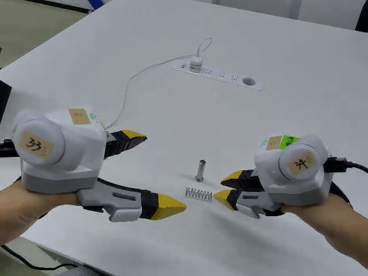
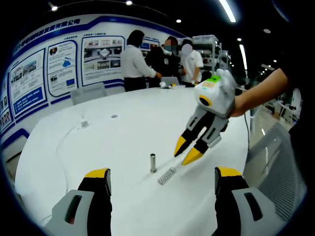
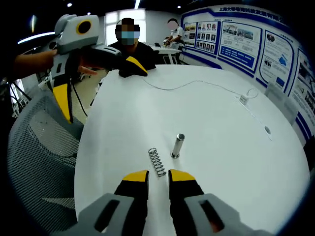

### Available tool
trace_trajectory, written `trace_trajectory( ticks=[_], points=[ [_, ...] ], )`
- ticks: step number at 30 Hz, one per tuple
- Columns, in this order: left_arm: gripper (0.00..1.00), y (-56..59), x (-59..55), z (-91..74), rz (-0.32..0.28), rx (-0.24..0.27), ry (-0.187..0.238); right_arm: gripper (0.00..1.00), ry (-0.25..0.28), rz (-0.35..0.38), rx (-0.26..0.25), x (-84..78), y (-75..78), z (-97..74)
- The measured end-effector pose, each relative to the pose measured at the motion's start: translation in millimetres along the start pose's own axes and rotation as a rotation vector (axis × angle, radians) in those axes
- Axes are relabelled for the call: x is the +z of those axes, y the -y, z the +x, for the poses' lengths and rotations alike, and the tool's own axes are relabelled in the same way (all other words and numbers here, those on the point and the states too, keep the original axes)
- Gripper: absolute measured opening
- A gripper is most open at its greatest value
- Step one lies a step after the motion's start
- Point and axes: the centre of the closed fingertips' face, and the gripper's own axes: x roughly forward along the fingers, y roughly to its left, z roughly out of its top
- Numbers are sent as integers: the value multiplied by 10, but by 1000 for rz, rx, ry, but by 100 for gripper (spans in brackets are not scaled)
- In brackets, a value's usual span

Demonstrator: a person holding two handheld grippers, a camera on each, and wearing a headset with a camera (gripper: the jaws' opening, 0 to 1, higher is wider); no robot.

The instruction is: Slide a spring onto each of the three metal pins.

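Head view: 1 pin [image 1: 200,170] stands upright on the white tabletop [image 1: 276,115]. 1 spring [image 1: 198,194] lies flat just in front of the pin base, not touching it.
Left claw [image 1: 154,172]: jaws spread wide, empty, hovering left of pin and spring.
Right claw [image 1: 226,187]: jaws a narrow gap apart, nothing between them. Tips point at the spring end, just right of it.
Task status: spring not yet on pin.
Risk 1: spring is light and round, so prob. rolls or flicks away if pinched off-centre or too hard.
Risk 2: pin looks free-standing, so a nudge from a claw tip could topple it.
Risk 3: spring bore misaligned w/ pin top, so the coil snags on the rim and tips the pin. Steady the pin w/ the left claw.
Markings: tan sticker w/ handwritten digits on each claw body. Right approx. "34", left unclear. Green sticker on right claw illegible.
Wall panels (gripper views): print too small to read.
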Motion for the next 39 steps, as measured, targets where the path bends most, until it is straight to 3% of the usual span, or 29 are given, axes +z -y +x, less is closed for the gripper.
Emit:
trace_trajectory(
  ticks=[4,19,25,29,32,39],
  points=[
    [89,-27,-53,40,-5,-11,-9,16,-21,-2,11,-44,-44,118],
    [87,-100,-127,124,-36,-22,6,17,-61,2,9,-123,27,335],
    [87,-57,-151,146,-38,-38,-1,16,-92,-4,41,-193,-10,377],
    [86,-32,-170,154,-35,-41,-10,12,-84,21,57,-177,-34,374],
    [86,16,-148,148,-43,-40,0,11,-86,10,67,-177,-56,360],
    [86,121,-94,96,-11,-31,-27,10,-94,0,72,-206,-88,316]
  ],
)
